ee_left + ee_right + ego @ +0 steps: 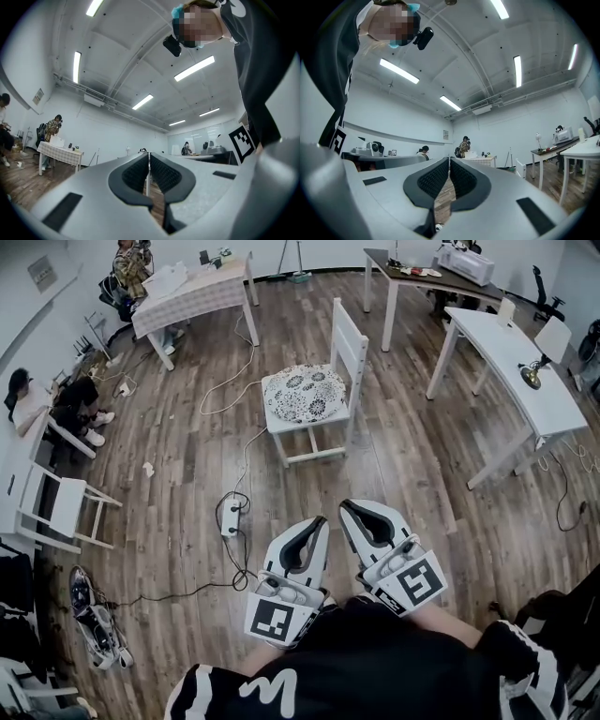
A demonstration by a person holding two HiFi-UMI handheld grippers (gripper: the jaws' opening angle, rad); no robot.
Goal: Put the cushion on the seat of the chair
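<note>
A white wooden chair (348, 341) stands in the middle of the floor, with a round patterned cushion (305, 393) lying on its seat. Both grippers are held close to my body, well short of the chair. My left gripper (319, 520) has its jaws together with nothing between them; in the left gripper view (149, 156) the tips meet. My right gripper (348, 507) is likewise shut and empty, and the right gripper view (449, 161) shows its pads touching. Both point slightly upward at the room.
A white power strip (231, 517) and its cables lie on the floor left of the grippers. White tables (521, 381) stand at the right, a checked table (192, 293) at the back left, a second white chair (58, 505) at the left. People sit along the left wall.
</note>
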